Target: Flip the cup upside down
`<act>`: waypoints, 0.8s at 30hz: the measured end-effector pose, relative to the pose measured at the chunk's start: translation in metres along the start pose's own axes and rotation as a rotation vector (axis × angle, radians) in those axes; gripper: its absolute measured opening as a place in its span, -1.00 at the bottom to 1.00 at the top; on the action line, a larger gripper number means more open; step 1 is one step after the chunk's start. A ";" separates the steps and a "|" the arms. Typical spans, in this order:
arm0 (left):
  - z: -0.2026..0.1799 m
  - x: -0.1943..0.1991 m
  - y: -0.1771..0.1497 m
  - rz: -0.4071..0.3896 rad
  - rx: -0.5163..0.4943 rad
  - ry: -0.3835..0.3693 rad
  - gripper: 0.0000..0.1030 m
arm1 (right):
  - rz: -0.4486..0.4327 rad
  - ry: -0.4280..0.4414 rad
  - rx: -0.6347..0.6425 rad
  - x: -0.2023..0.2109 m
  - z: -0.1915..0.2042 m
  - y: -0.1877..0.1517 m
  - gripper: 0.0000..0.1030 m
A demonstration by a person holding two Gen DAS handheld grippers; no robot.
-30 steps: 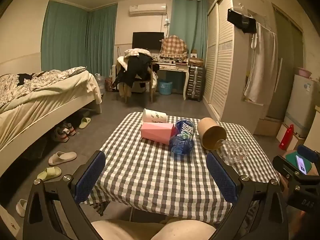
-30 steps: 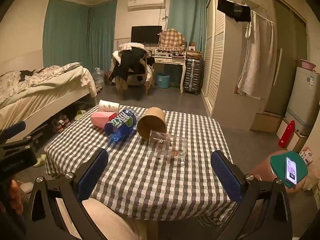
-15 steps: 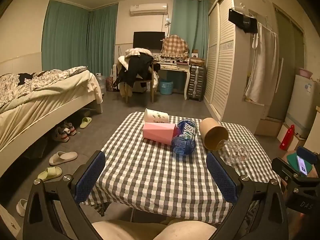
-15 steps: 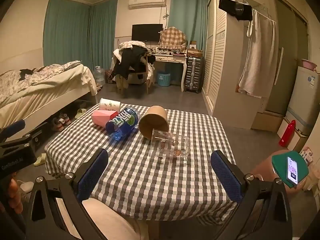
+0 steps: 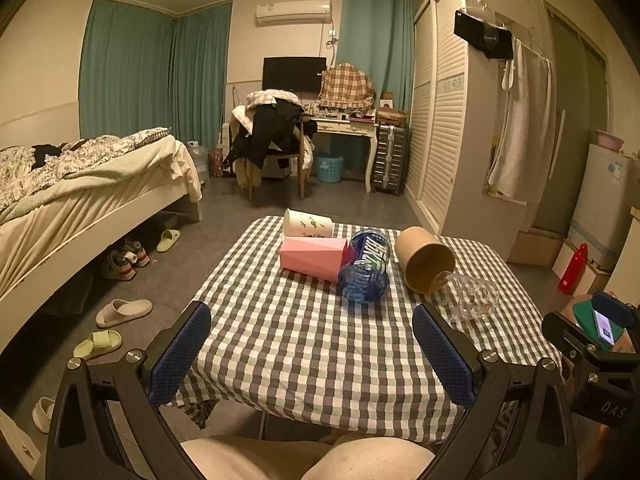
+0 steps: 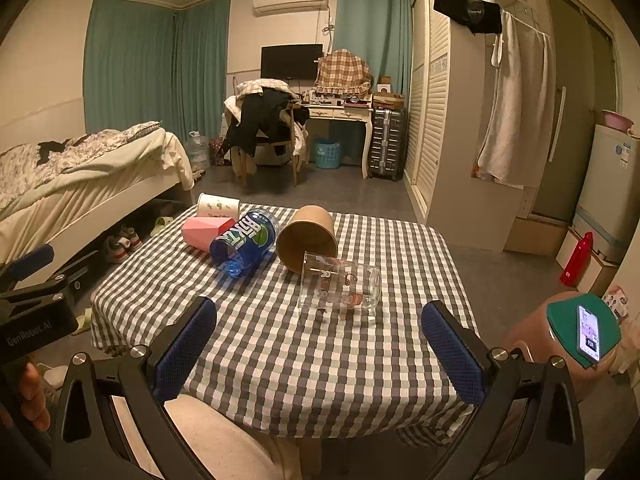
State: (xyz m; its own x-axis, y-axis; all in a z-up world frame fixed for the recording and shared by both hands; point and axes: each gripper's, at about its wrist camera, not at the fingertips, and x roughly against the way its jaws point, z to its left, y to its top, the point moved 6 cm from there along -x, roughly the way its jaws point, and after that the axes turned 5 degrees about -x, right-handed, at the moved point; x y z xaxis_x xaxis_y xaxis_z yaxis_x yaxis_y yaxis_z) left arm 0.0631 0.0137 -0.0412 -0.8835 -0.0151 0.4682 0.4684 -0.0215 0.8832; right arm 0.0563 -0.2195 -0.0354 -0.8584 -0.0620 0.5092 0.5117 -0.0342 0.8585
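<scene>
Right wrist view puts the glass cup [image 6: 339, 286] almost dead ahead of the right gripper [image 6: 318, 346], lying on its side on the checked table [image 6: 304, 368] with its long axis running crosswise to the fingers, mouth toward the brown paper cup [image 6: 307, 238] whose rim it touches or nearly touches. Taking that brown cup as the landmark, the glass lies just on the near side of it, and the blue bottle [image 6: 245, 242] lies beside it on the far-left side. Both blue pads of the right gripper are spread wide with nothing between them, well short of the glass. Seen from the left wrist, the left gripper [image 5: 312, 354] is likewise spread and empty, and the glass cup [image 5: 472, 294] sits off beyond its right finger, so the right hand looks the nearer and better aligned one.
</scene>
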 end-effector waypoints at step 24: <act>-0.003 -0.003 -0.003 0.007 0.001 0.000 1.00 | 0.016 0.003 -0.001 -0.007 0.006 -0.005 0.99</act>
State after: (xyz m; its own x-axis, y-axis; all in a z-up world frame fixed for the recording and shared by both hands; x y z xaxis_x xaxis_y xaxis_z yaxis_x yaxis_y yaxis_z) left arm 0.0642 0.0104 -0.0457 -0.8803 -0.0152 0.4742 0.4744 -0.0209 0.8800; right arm 0.0599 -0.2132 -0.0433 -0.8498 -0.0654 0.5230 0.5258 -0.0344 0.8499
